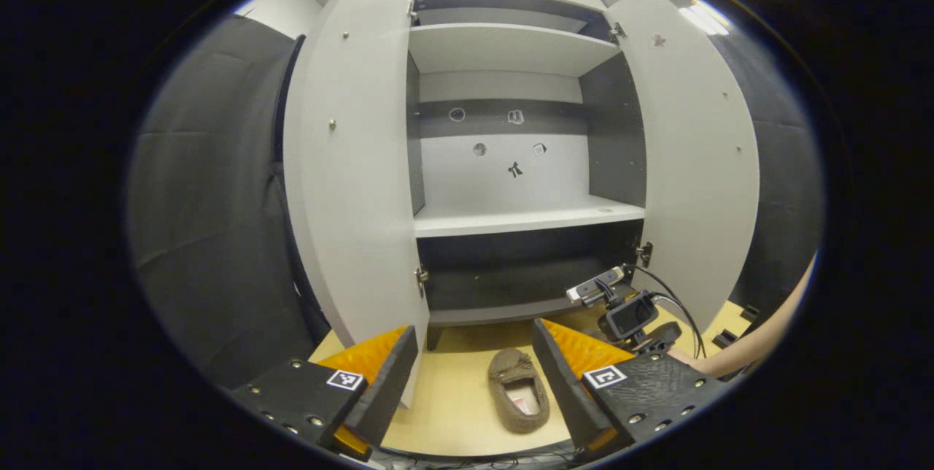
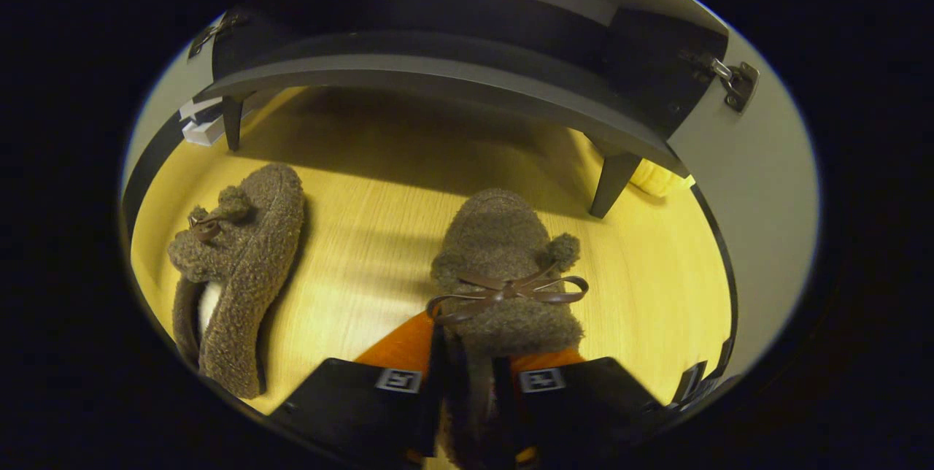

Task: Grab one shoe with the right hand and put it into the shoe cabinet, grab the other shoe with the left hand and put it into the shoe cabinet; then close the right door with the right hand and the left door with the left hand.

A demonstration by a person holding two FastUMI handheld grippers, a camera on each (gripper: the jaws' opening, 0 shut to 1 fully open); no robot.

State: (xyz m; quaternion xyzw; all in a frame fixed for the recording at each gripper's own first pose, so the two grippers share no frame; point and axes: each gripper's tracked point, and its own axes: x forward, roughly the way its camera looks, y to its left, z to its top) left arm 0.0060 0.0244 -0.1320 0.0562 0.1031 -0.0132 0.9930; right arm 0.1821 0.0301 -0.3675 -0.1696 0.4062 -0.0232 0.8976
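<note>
The right gripper [image 2: 471,382] pinches the back rim of a fuzzy brown shoe [image 2: 503,273], toe toward the dark base of the shoe cabinet [image 2: 438,72]. The other shoe [image 2: 241,266] lies apart on the pale wood floor [image 2: 365,207]. The left gripper [image 1: 474,375] is wide open above it, both doors [image 1: 350,163] swung out

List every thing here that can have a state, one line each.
Left door: open.
Right door: open.
Cabinet shelves: no shoes on them.
Right claw: shut on one shoe.
Left claw: open, holding nothing.
Other shoe: on the floor, ungrasped.
</note>
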